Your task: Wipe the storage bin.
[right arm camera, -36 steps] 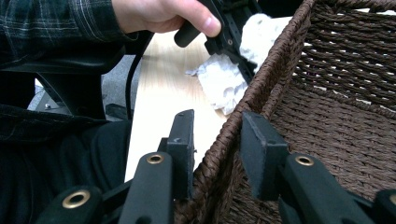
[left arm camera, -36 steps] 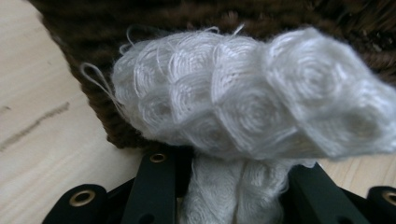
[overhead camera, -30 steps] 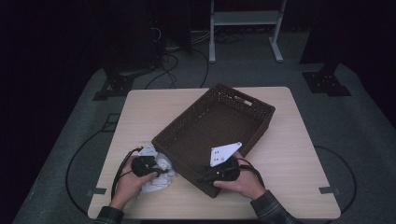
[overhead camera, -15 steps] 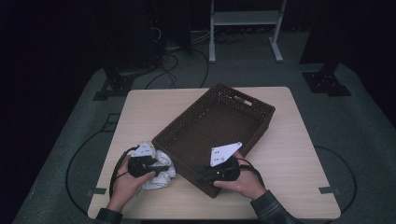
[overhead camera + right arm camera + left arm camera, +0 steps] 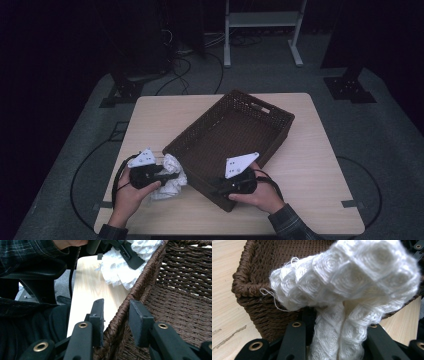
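White knitted cloth [image 5: 347,290] pinched in left gripper [image 5: 167,176]; right gripper [image 5: 116,320] clamped astride dark woven basket rim [image 5: 130,297].

White cloth [image 5: 347,287], knitted in small spiral squares. Dark brown woven basket [image 5: 260,120]. Pale wood-grain counter [image 5: 320,170]. Black fingers [image 5: 97,315], brass rivets. Grey-white plates [image 5: 239,164] at 6 o'clock. Plaid sleeve [image 5: 290,225].

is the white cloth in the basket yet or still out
Out. The white knitted cloth hangs bunched in the left gripper beside the wicker basket, whose inside looks empty.
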The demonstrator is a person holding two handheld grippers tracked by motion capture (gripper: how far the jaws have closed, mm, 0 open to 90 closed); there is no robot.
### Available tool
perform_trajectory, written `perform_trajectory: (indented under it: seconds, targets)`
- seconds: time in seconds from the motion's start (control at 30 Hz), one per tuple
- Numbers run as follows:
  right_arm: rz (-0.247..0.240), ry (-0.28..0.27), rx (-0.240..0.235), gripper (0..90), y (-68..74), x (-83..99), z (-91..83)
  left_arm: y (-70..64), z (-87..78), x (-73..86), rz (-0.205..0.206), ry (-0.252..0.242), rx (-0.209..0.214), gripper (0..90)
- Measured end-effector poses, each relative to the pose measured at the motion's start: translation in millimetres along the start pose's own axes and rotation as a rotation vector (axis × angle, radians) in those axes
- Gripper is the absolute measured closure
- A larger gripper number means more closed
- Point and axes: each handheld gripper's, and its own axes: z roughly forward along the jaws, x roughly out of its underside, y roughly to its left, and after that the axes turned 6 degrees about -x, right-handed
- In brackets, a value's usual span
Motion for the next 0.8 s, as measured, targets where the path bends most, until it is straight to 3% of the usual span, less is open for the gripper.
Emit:
perform_trajectory:
  seconds: [0.33,0.43,0.73,0.8]
  targets:
    - [0.0,0.0,0.0,65.4,-0.1,-0.1,0.1,1.5,10.4,5.9,-0.004,0.034,0.012,67.8]
    - [0.001,0.0,0.0,65.3,-0.1,-0.1,0.1,-0.1,20.7,10.3,0.007,0.082,0.015,67.8]
    - [0.001,0.001,0.0,65.3,-0.1,-0.2,0.2,-1.0,31.8,15.7,0.005,0.14,0.017,67.6]
    - [0.002,0.001,0.0,65.3,0.0,-0.2,0.2,-3.0,39.5,19.1,0.027,0.19,0.007,67.6]
